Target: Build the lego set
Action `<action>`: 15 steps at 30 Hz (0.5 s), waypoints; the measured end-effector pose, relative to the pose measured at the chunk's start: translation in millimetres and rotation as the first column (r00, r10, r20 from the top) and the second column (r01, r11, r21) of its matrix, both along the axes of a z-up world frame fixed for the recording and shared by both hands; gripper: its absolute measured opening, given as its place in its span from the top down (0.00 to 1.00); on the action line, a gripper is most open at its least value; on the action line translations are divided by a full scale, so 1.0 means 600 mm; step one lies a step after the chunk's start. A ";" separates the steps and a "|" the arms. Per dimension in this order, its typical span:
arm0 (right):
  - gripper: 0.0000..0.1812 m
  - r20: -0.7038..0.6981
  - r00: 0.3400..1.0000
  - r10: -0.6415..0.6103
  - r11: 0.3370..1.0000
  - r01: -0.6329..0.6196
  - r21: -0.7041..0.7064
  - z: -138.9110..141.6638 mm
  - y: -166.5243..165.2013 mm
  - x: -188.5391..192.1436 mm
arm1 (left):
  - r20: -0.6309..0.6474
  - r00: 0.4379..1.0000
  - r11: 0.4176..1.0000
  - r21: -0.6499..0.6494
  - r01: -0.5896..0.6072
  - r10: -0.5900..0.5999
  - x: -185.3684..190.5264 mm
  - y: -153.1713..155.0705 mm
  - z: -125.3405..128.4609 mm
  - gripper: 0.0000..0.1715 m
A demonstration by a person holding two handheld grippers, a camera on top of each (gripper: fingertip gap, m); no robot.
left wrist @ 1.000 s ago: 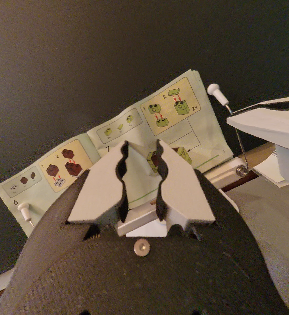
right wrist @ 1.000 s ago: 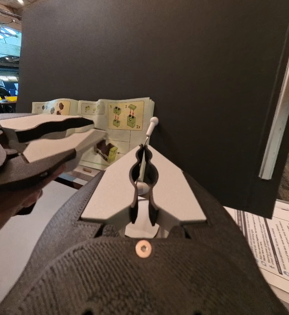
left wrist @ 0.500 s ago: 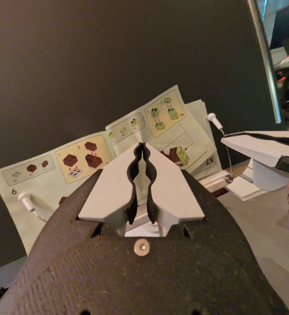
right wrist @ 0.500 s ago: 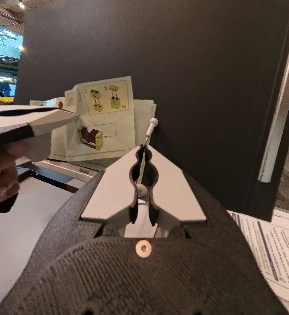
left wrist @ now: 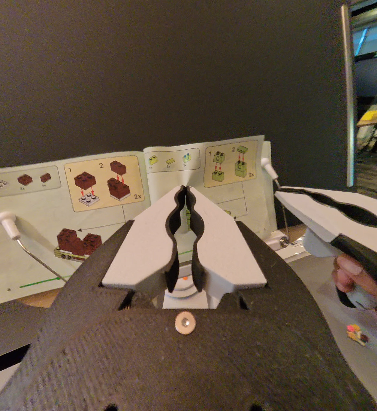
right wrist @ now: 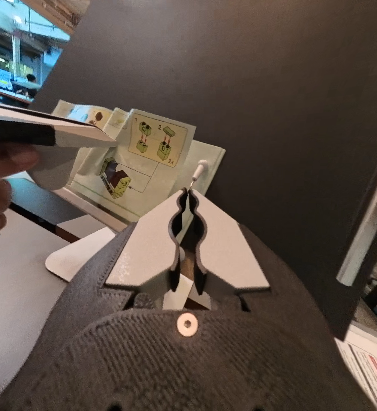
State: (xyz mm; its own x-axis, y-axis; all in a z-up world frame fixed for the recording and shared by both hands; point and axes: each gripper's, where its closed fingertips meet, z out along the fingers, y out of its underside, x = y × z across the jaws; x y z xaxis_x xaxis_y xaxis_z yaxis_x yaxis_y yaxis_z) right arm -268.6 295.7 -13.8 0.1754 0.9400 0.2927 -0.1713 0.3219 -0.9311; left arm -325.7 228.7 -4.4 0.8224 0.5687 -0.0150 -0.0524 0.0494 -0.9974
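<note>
The lego instruction booklet (left wrist: 107, 200) stands open on a white stand against a black board. My left gripper (left wrist: 185, 188) is shut on the right-hand page, which creases at the fingertips. In the right wrist view the left gripper (right wrist: 114, 141) holds that page (right wrist: 161, 155) lifted off the pages behind it. My right gripper (right wrist: 187, 190) is shut on the thin wire of the stand's right page-holder arm (right wrist: 202, 165), just below its white tip. The right gripper also shows in the left wrist view (left wrist: 278, 191), at the booklet's right edge. No loose bricks are between the fingers.
The stand's left wire arm (left wrist: 7, 222) lies across the left page. The stand's white base (right wrist: 71, 260) sits on the grey table. A small cluster of coloured lego pieces (left wrist: 355, 335) lies at the right. A printed sheet (right wrist: 372, 364) lies at the far right. A metal post (left wrist: 347, 89) edges the board.
My left gripper went from open around the right page to shut on it and drew the page away from the stack. My right gripper stayed shut on the wire arm.
</note>
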 end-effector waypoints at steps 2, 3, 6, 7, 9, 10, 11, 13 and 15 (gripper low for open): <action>1.00 0.055 0.998 -0.012 1.000 0.011 0.018 -0.001 -0.004 -0.006 | 0.040 0.998 0.998 0.047 0.053 -0.055 0.004 0.000 0.000 1.00; 1.00 0.071 0.997 -0.027 0.999 0.026 0.027 -0.001 -0.004 -0.007 | 0.062 0.995 0.994 0.072 0.080 -0.084 0.006 -0.001 0.001 1.00; 0.95 0.055 0.998 -0.020 1.000 0.021 -0.013 0.007 -0.008 -0.005 | 0.128 0.982 0.981 0.157 0.116 -0.136 -0.002 -0.018 0.007 1.00; 0.85 0.038 0.999 0.030 0.999 -0.029 -0.035 0.015 -0.019 0.000 | 0.148 0.975 0.972 0.191 0.136 -0.165 -0.003 -0.025 0.011 1.00; 0.77 -0.028 0.993 0.117 0.989 -0.119 -0.082 0.047 -0.040 0.016 | 0.192 0.957 0.957 0.234 0.172 -0.218 -0.008 -0.037 0.013 1.00; 0.77 -0.061 0.989 0.135 0.985 -0.141 -0.101 0.067 -0.045 0.024 | 0.210 0.948 0.952 0.242 0.186 -0.238 -0.010 -0.042 0.012 1.00; 0.79 -0.072 0.988 0.139 0.982 -0.147 -0.116 0.082 -0.047 0.029 | 0.223 0.942 0.950 0.243 0.197 -0.252 -0.013 -0.046 0.009 1.00; 0.86 0.029 0.994 0.103 0.985 -0.098 -0.142 0.083 -0.042 0.019 | 0.237 0.930 0.944 0.247 0.221 -0.280 -0.015 -0.055 0.006 1.00; 0.85 0.212 0.971 0.112 0.987 -0.084 -0.139 0.057 -0.056 -0.013 | 0.238 0.927 0.939 0.257 0.229 -0.291 -0.018 -0.068 0.006 1.00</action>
State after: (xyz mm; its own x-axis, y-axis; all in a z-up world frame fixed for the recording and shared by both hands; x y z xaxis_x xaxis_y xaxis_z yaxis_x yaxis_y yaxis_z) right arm -276.2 262.1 20.1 0.0259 0.9816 0.1892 0.0162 0.1889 -0.9819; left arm -336.3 188.0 -0.6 0.8968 0.2970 0.3278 0.2602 0.2450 -0.9340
